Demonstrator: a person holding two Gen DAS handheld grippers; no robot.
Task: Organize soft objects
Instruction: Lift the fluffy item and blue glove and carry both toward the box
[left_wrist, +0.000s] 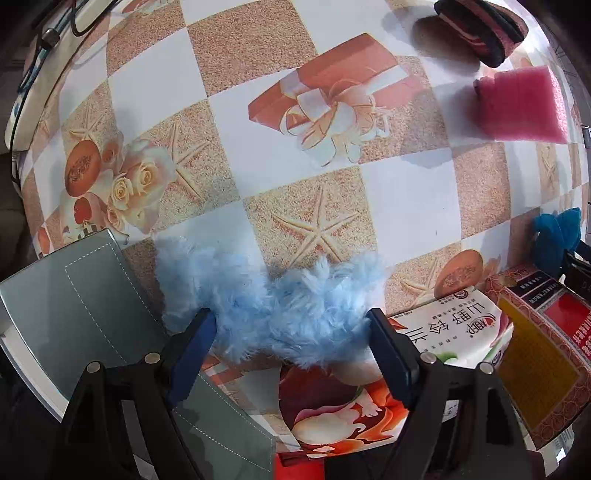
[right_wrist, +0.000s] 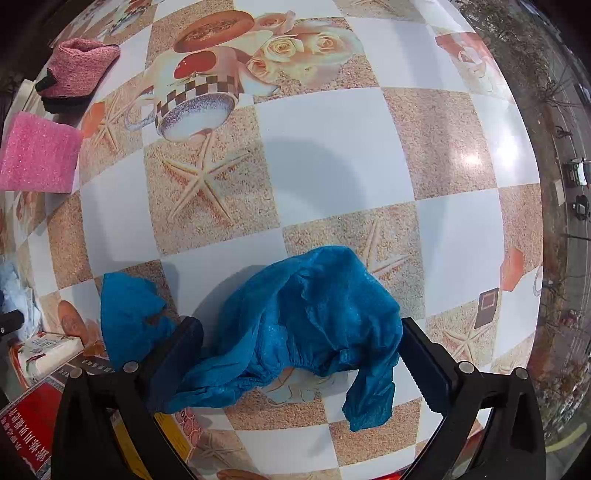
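Straddling a fluffy light-blue duster on the patterned desk, the left gripper stands wide, its pads at the fluff's edges without squeezing it. The right gripper is likewise spread around a crumpled teal cloth, not pinching it. A pink sponge and a folded pink cloth lie well apart.
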